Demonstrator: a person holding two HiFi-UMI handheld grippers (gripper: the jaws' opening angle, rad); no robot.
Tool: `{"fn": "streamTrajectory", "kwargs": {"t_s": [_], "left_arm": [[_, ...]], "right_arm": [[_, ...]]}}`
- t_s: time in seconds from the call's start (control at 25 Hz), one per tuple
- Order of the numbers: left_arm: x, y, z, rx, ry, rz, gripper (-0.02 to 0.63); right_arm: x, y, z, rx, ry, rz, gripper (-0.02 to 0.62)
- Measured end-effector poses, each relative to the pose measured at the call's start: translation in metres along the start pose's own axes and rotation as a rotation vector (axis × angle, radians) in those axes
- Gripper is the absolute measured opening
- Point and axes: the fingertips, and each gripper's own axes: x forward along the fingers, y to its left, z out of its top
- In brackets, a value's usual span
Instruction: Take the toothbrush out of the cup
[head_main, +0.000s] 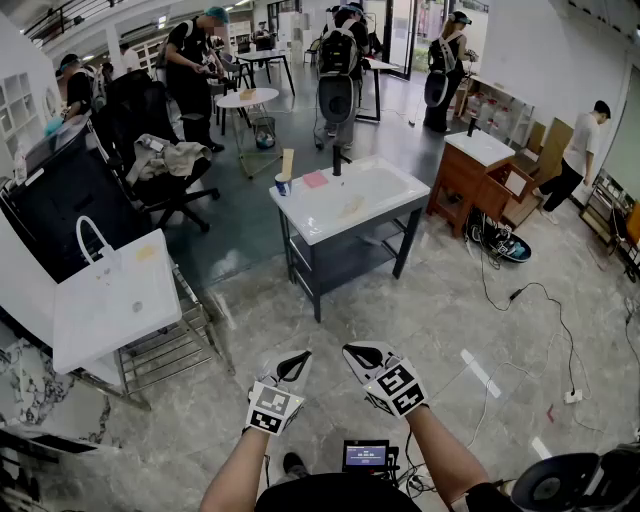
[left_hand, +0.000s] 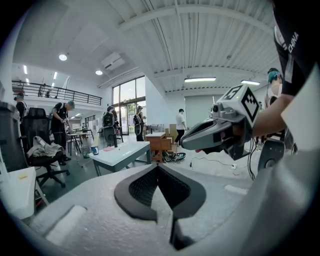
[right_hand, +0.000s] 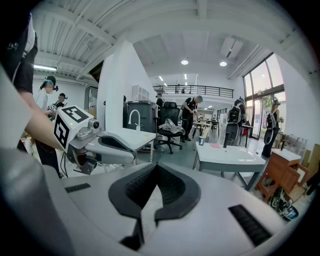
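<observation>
Start state, nothing handled yet. Left gripper (head_main: 293, 367) and right gripper (head_main: 362, 355) hang low in front of the person, side by side and slightly nose-down. Each has its fingers (left_hand: 140, 187) pressed together with nothing between them; the right gripper view shows the same closed, empty pair. A stretch of bare floor (head_main: 420, 310) separates them from the desk (head_main: 385, 190), which stands well apart ahead. The cup (head_main: 283, 186) sits at the desk's near-left corner, and the toothbrush (head_main: 288, 160) stands in it, roughly upright, with its upper part well clear of the rim. Just beside the cup lie a pink item (head_main: 316, 180) and a dark upright item (head_main: 337, 160); too small to identify. Judgement on the step in hand, which is the approach: close on the desk first and square up to the cup's corner. Then spread one gripper's fingers before reaching in, not at the last moment. Take the toothbrush on the exposed shaft above the rim and draw it straight up along its own axis so it does not lever the cup over. The cup looks light and stands near the edge, so the other gripper could steady it. Count: two grippers, one cup, one toothbrush, one pink item, one dark item, one desk carrying them; at least five people beyond.
</observation>
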Motion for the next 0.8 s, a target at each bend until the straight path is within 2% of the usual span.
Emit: {"fn": "streamTrajectory", "kwargs": {"t_s": [0.12, 0.28, 0.44, 0.52, 0.68, 0.8], "left_arm": [[-0.001, 0.002, 0.008, -0.011, -0.013, -0.003, 0.011], [-0.005, 0.000, 0.015, -0.027, -0.019, -0.022, 0.011], [-0.007, -0.002, 0.016, -0.027, -0.028, -0.030, 0.011], [-0.008, -0.002, 0.018, -0.018, -0.032, -0.025, 0.011], [-0.008, -0.002, 0.019, 0.008, -0.033, -0.011, 0.011], [-0.007, -0.004, 0.018, 0.019, -0.029, -0.015, 0.011]], "right_arm": [[-0.002, -0.004, 0.004, -0.032, 0.006, -0.024, 0.009], [-0.003, -0.004, 0.003, -0.171, 0.055, -0.069, 0.009], [-0.004, 0.004, 0.000, -0.225, 0.090, -0.035, 0.009], [-0.004, 0.006, 0.004, -0.208, 0.076, -0.018, 0.009], [-0.006, 0.006, 0.013, -0.093, 0.015, 0.010, 0.009], [-0.006, 0.009, 0.014, -0.049, -0.003, 0.042, 0.018]]}}
